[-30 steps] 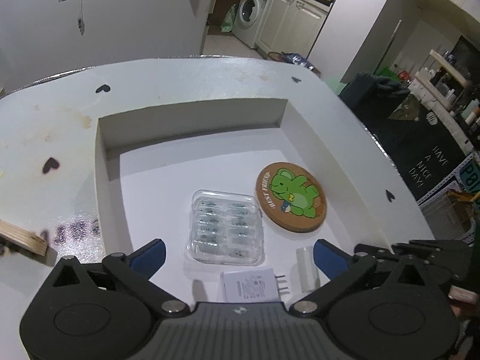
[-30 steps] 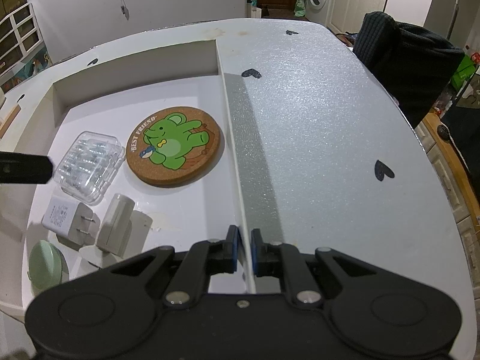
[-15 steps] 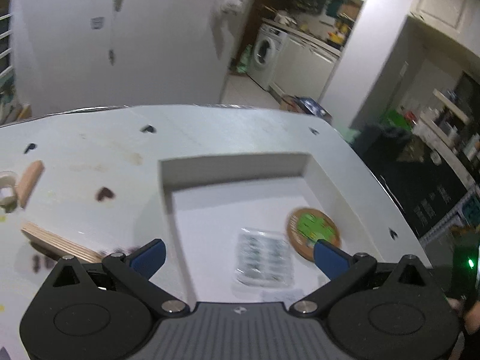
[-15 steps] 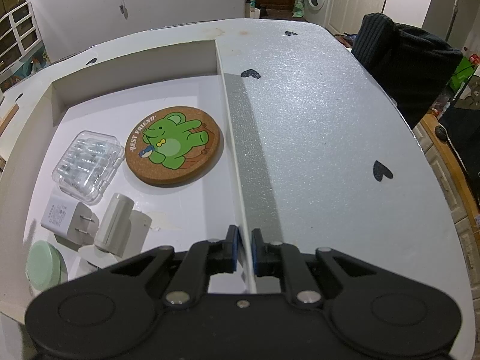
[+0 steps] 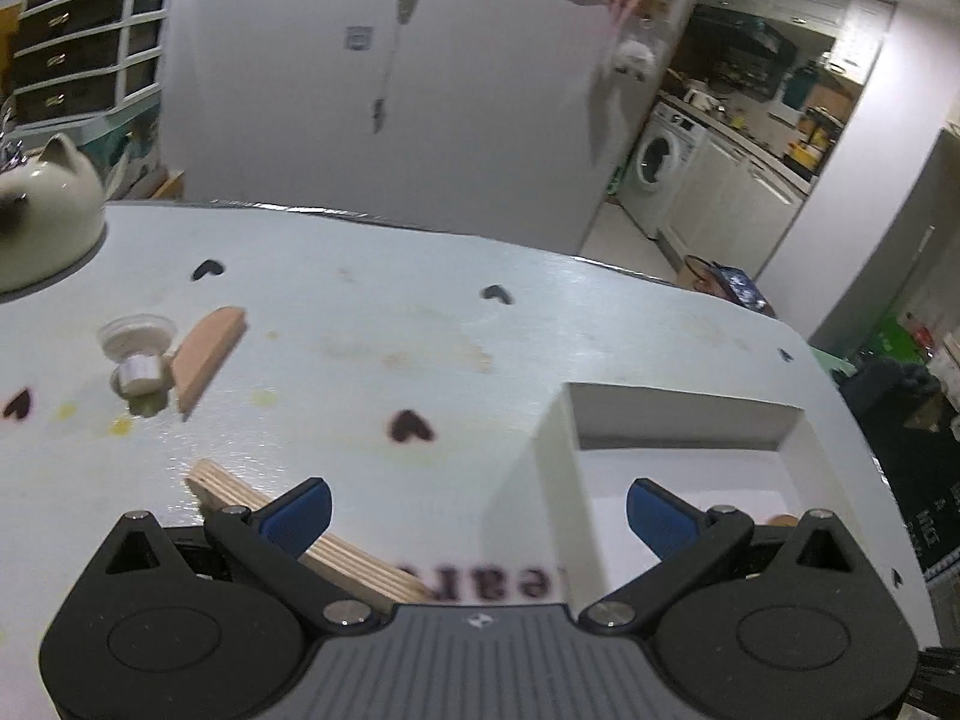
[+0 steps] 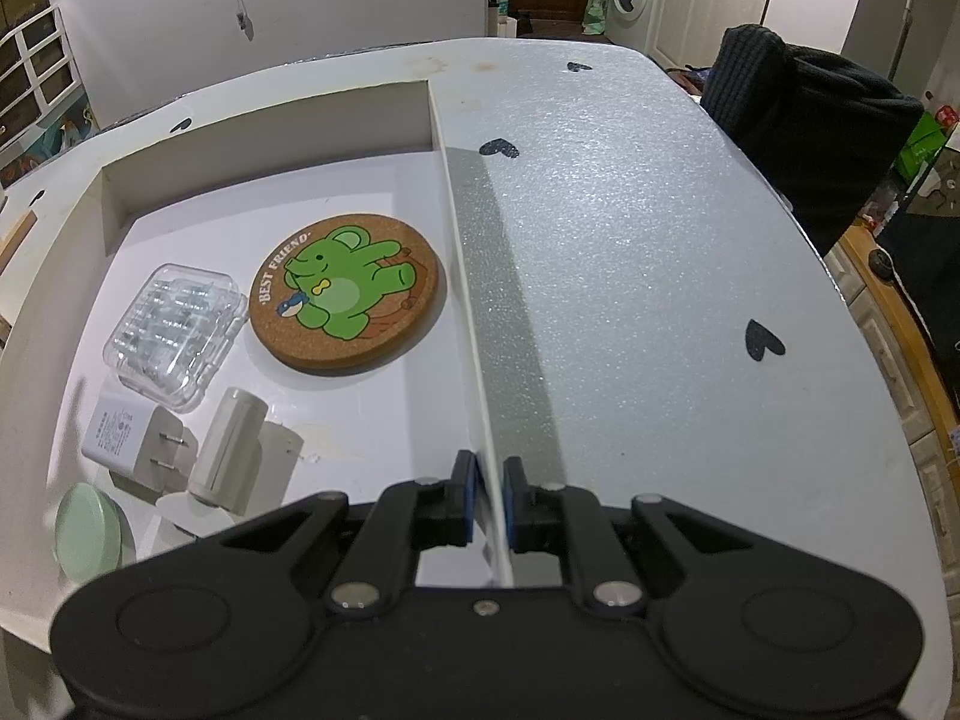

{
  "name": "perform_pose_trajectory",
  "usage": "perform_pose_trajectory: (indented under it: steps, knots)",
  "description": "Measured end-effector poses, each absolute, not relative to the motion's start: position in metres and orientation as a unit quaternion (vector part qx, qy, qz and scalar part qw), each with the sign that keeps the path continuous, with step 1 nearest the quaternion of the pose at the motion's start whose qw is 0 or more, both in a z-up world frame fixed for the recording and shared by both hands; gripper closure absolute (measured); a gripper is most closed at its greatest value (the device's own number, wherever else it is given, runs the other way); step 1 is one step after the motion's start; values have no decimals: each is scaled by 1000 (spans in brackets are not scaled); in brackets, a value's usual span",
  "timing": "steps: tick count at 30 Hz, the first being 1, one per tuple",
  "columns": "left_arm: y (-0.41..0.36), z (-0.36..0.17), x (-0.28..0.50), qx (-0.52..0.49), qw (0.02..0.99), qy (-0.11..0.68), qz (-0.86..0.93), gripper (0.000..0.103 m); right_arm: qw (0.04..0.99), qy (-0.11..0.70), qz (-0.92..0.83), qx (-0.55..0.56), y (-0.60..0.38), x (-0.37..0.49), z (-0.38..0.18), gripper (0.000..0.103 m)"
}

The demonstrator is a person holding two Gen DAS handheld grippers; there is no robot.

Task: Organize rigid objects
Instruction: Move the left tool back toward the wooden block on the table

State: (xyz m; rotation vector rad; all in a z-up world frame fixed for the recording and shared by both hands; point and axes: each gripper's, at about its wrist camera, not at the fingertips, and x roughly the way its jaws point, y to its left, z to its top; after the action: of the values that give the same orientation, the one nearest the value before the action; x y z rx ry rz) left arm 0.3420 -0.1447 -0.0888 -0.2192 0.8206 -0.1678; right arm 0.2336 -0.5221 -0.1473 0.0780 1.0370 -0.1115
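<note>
A white open box holds a cork coaster with a green bear, a clear plastic case, a white plug charger, a white cylinder and a pale green disc. My right gripper is shut on the box's thin right wall. My left gripper is open and holds nothing, above the box's left wall. A plywood strip lies under its left finger. Farther left on the table lie a small wooden block and a whitish plastic cap piece.
A cream cat-shaped pot stands at the table's far left. A dark garment hangs over something off the table's right edge. The white table top has small black heart marks. A kitchen with a washing machine lies beyond.
My left gripper has swung left, from over the box's contents to its left wall and the table beside it; the strip, block and cap came into view. My right gripper has kept still.
</note>
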Motion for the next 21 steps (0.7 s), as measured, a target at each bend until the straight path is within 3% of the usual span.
perform_pose_trajectory:
  steps: [21]
  knots:
    - [-122, -139, 323, -147, 886, 434, -75, 0, 866, 496, -54, 36, -522, 234, -148, 92]
